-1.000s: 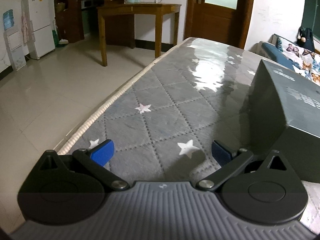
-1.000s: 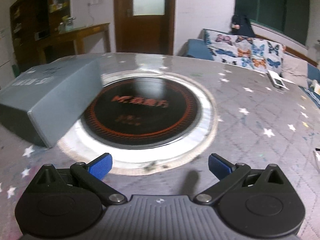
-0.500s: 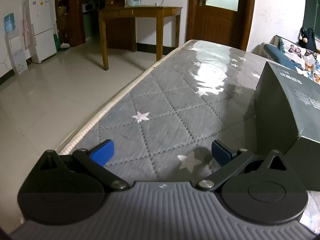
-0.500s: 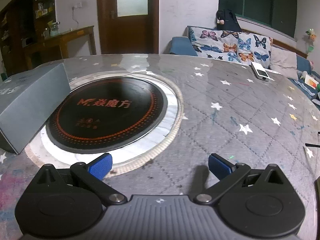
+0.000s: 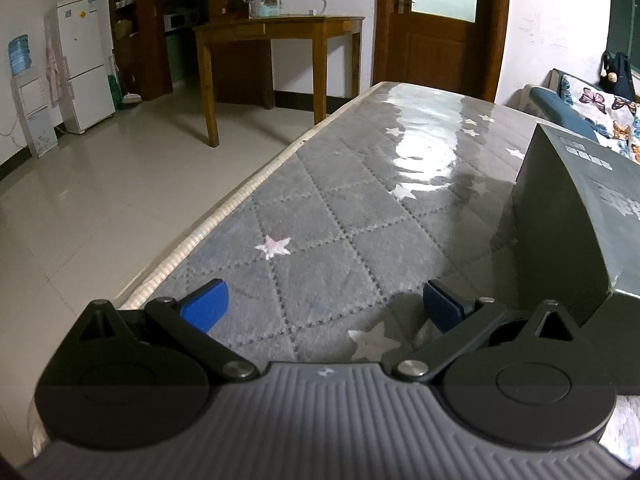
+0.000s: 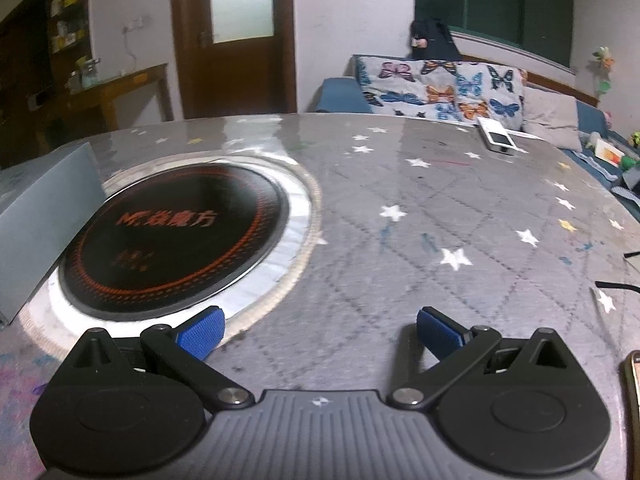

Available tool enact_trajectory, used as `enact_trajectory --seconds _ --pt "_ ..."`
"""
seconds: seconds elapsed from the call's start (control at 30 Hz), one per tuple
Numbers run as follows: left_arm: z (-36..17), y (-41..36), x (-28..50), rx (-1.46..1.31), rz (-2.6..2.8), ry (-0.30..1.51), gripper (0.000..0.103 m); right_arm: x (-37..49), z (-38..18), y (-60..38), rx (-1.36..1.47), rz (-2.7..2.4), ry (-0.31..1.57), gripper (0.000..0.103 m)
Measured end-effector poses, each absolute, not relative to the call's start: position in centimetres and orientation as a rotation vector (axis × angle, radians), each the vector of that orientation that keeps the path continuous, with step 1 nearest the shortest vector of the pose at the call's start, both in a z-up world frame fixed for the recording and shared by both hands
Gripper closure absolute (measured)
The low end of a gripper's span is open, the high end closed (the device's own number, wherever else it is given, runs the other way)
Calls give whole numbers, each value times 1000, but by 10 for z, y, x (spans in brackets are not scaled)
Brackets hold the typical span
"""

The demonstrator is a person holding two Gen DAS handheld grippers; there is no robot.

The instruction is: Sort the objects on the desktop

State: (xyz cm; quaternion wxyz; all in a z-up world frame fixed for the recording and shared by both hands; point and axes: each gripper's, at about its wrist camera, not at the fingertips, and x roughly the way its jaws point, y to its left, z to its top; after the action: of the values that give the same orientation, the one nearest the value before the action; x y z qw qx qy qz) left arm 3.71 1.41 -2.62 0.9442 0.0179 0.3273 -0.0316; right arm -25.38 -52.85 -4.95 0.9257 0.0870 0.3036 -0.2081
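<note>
A large grey box (image 5: 580,208) lies on the grey star-patterned table cover (image 5: 340,208), to the right of my left gripper (image 5: 322,306), which is open and empty just above the cover near the table's left edge. The box's end also shows at the left in the right wrist view (image 6: 44,208). My right gripper (image 6: 320,330) is open and empty over the cover, beside a round black induction plate (image 6: 176,236). A small white device (image 6: 498,140) lies at the far right of the table. A phone's edge (image 6: 632,408) shows at the lower right.
The table's left edge (image 5: 224,208) drops to a tiled floor. A wooden side table (image 5: 276,28), a fridge (image 5: 86,60) and a door (image 5: 440,24) stand beyond. A sofa with a butterfly cover (image 6: 440,88) lines the far right side. Dark cables (image 6: 618,286) lie at the right.
The left gripper has drawn back a little from the box. The right gripper has swung to the right, so the induction plate and box slid left in its view. Both stayed open.
</note>
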Motion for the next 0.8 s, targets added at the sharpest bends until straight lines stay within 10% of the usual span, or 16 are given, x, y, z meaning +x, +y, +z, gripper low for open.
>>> enact_trajectory --seconds 0.8 --pt "-27 13 44 42 -56 667 0 -261 -53 -558 212 -497 621 0"
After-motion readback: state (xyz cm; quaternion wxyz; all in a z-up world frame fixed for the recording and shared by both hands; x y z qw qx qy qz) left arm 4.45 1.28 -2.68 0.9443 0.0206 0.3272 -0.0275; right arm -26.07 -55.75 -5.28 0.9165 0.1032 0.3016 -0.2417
